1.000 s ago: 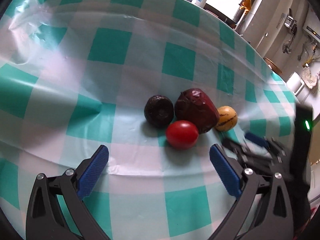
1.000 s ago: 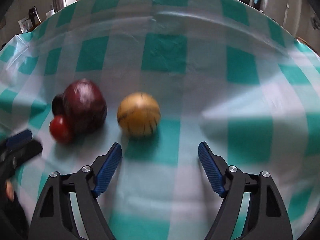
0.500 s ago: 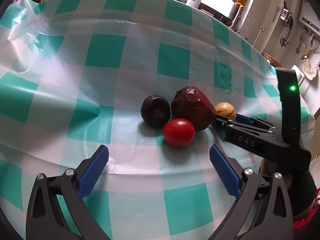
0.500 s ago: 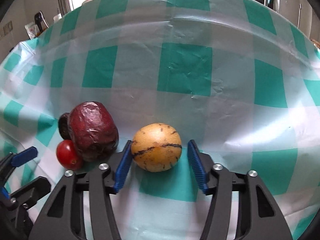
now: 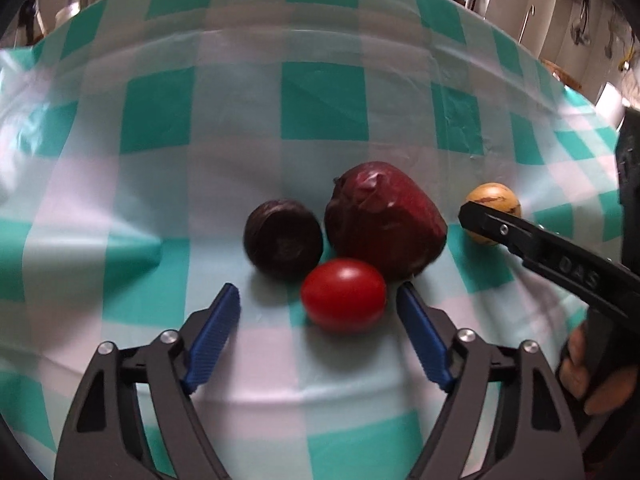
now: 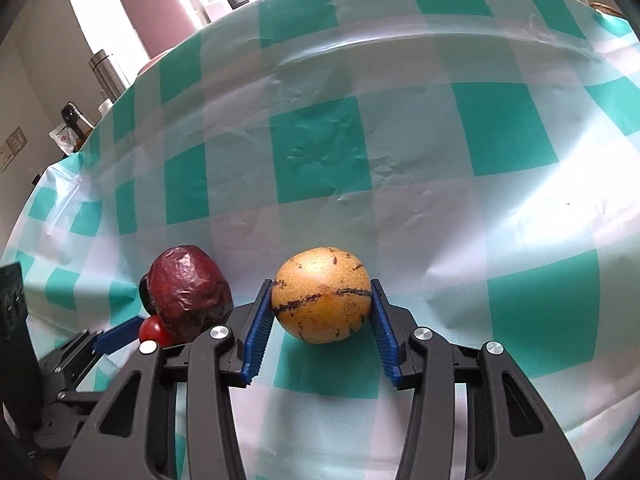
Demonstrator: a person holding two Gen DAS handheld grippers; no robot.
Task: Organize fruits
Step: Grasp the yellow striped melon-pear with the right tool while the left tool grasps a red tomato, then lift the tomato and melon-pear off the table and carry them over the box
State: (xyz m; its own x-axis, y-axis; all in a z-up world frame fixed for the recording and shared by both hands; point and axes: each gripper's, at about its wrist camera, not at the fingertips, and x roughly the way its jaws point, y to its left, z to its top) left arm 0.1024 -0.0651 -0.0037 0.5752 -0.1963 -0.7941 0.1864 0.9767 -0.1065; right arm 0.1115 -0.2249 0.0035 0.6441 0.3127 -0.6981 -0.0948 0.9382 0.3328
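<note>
Teal-and-white checked plastic cloth (image 6: 320, 152) covers the desk, with a pink bottle (image 6: 160, 4) and a steel flask (image 6: 108, 72) standing beyond its far edge near a bright window. Four fruits lie on the cloth. The right gripper (image 6: 322, 312) has just been closing and its blue pads now press both sides of a yellow fruit with dark streaks (image 6: 321, 294), which rests on a teal square, apart from the others. To its left sits a wrinkled dark-red fruit (image 5: 384, 220), touching or nearly touching a small dark purple fruit (image 5: 283, 238) and a red tomato (image 5: 343, 295) in a tight cluster. The left gripper (image 5: 318, 316) points down at that cluster; its jaws have just been narrowing and now bracket the tomato, with the left pad well clear of it and the right pad just beside it, so the tomato is not gripped. From the left wrist view, the black finger of the right gripper crosses in front of the yellow fruit, and a person's fingers (image 5: 576, 364) wrap the handle at the lower right edge.
</note>
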